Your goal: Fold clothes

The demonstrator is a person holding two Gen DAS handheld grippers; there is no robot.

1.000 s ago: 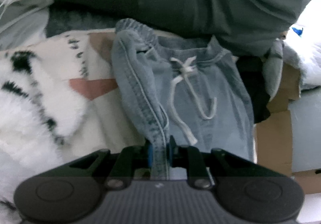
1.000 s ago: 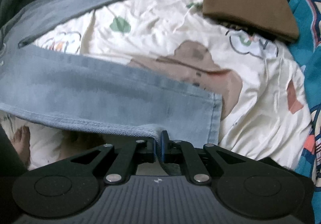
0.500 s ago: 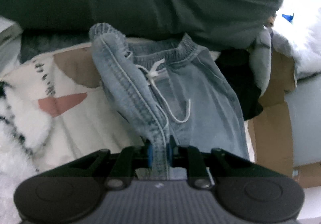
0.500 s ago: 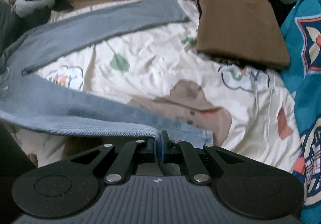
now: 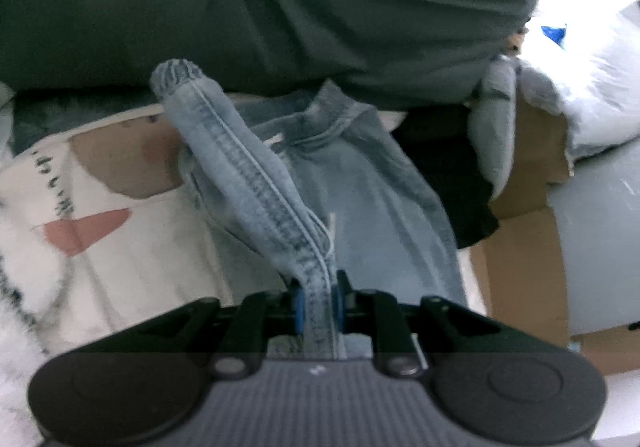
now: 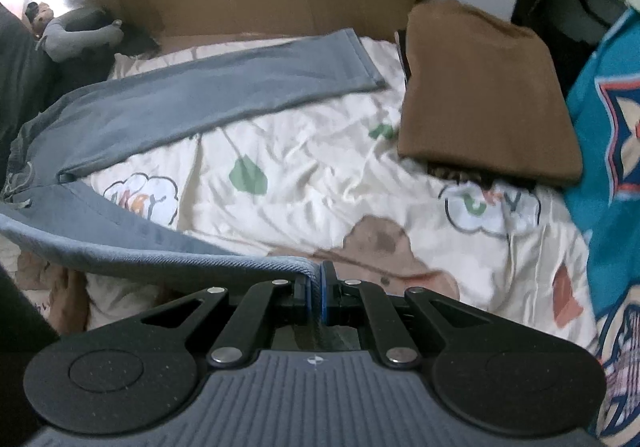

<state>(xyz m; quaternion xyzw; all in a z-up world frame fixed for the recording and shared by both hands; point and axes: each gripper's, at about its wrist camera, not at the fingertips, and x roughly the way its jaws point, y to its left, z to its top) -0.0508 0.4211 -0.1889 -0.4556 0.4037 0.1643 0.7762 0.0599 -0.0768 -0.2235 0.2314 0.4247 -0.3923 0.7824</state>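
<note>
Both grippers, left gripper (image 5: 318,297) and right gripper (image 6: 316,289), are clamped on the jeans (image 5: 360,183). Only a thin hem edge is held by the right jaws, so it could slip free if the leg is pulled taut.

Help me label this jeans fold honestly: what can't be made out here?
- Left wrist view: jeans drawstring mostly hidden by the lifted side seam.
- Right wrist view: lifted leg's hem hidden behind the right gripper.
- Right wrist view: whatever lies under the brown folded garment.

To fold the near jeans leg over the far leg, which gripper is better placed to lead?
Right. The right gripper pinches the near leg's hem, facing the far leg; the left gripper holds only the waist side seam.
</note>
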